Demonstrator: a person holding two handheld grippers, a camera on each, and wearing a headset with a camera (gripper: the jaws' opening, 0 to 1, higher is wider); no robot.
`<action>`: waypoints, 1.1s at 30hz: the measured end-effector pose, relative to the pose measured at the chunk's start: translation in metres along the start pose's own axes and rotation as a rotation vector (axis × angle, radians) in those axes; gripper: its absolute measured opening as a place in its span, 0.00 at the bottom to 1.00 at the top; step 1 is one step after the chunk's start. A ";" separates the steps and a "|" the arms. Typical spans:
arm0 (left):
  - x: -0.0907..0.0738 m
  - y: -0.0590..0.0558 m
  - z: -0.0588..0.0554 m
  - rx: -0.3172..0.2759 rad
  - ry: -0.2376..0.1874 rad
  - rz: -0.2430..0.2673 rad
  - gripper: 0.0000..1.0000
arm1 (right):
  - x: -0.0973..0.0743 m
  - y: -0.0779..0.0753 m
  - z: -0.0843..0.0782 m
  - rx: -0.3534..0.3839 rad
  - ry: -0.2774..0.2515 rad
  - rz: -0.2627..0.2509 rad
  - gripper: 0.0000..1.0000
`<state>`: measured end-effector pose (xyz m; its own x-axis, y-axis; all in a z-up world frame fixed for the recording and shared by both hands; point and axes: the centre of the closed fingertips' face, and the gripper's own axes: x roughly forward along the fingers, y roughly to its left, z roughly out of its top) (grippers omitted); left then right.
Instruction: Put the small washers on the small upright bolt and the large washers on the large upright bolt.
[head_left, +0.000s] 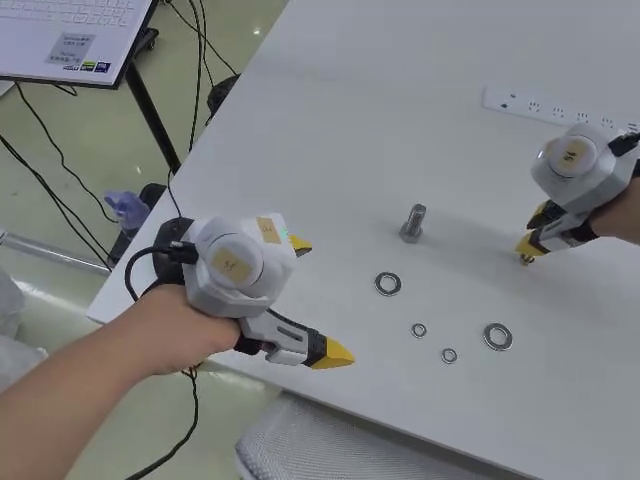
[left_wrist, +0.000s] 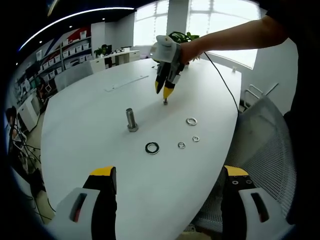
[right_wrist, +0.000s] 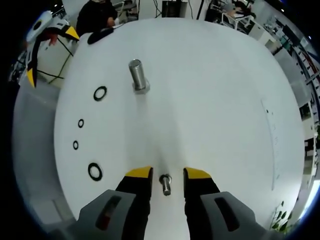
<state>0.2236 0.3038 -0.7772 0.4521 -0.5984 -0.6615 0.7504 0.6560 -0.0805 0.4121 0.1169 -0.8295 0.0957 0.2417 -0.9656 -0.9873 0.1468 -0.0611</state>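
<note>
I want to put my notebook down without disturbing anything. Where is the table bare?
Bare: the stretch between the big bolt and the power strip, and the table's far end. Crowded: four washers in front of the big bolt, and the small bolt with the right gripper around it.

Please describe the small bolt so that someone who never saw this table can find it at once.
Start from the white table and find the large upright bolt near its middle. The small bolt stands apart from it, between the open yellow-tipped jaws of the right hand-held gripper. It is much thinner and shorter than the large bolt.
</note>
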 end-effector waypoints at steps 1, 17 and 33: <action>0.000 0.000 0.000 0.000 -0.003 -0.002 0.87 | -0.001 0.001 0.003 0.000 -0.003 0.000 0.26; 0.000 -0.004 0.005 0.034 -0.008 -0.033 0.85 | -0.014 0.040 0.025 -0.039 -0.035 0.011 0.27; -0.006 -0.001 0.008 0.058 -0.004 -0.032 0.83 | -0.021 0.098 0.041 -0.059 -0.072 0.051 0.27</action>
<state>0.2236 0.3033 -0.7671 0.4291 -0.6209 -0.6560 0.7916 0.6083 -0.0580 0.3187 0.1655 -0.8047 0.0517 0.3159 -0.9474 -0.9967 0.0761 -0.0290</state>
